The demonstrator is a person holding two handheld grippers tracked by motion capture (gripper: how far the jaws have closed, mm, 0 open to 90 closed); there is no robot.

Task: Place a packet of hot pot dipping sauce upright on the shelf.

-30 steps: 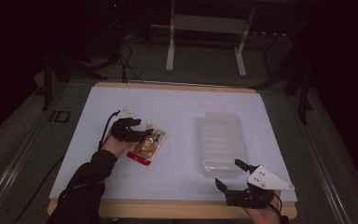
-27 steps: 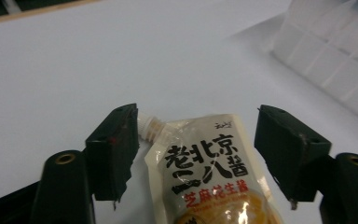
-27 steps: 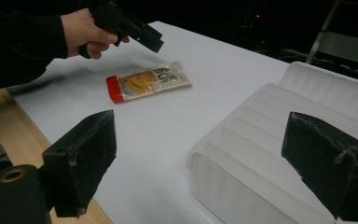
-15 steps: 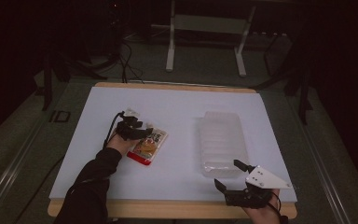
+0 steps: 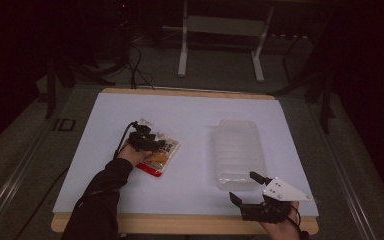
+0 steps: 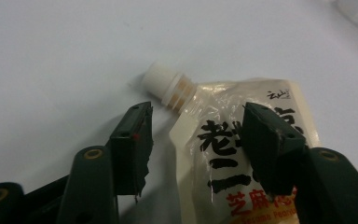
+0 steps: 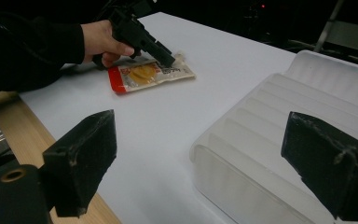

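White-capped sauce pouch lies flat on the table, its top corner between my left gripper jaws, which have just been closing but aren't pinching it yet. My right gripper is wide open, empty, with the clear plastic tray right ahead.

Both grippers are black. The left gripper trails a black cable, and its flat pads carry brass-ringed screw holes below. The right gripper bears a pale three-cornered plate. The person wears a black sleeve.
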